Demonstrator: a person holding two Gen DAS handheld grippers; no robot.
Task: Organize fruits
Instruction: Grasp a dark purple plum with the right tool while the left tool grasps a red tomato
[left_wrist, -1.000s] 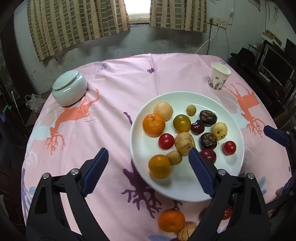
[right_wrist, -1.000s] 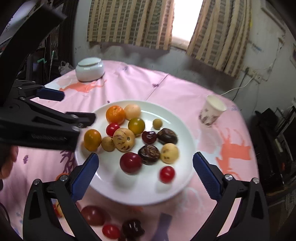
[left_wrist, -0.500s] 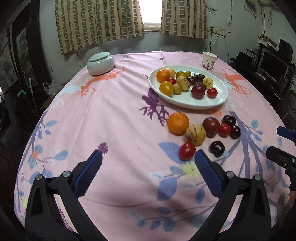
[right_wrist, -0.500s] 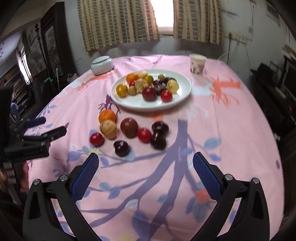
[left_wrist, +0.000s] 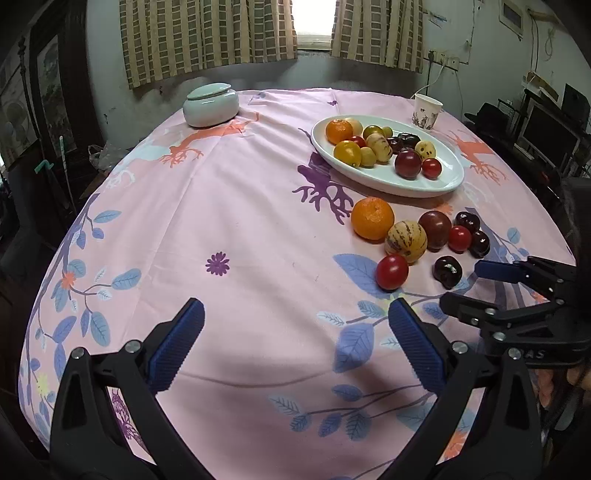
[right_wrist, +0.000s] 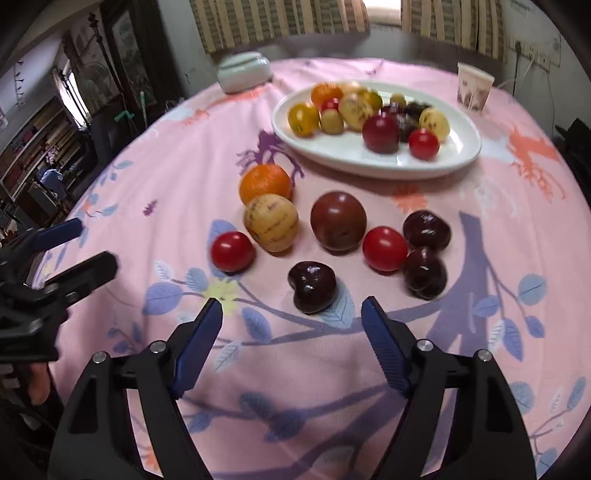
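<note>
A white plate holds several fruits at the far right of the pink table. In front of it loose fruits lie on the cloth: an orange, a striped yellow fruit, a brown plum, red tomatoes and dark cherries. My left gripper is open and empty over bare cloth, left of the fruits. My right gripper is open and empty, just short of the nearest dark cherry; it also shows in the left wrist view.
A lidded pale green jar stands at the far left of the table. A paper cup stands behind the plate. Dark furniture and monitors flank the table on the right. The left gripper shows at the left of the right wrist view.
Both grippers have pulled back from above the plate to the near side of the table. The right gripper has since come closer to the loose fruits. Both stay open.
</note>
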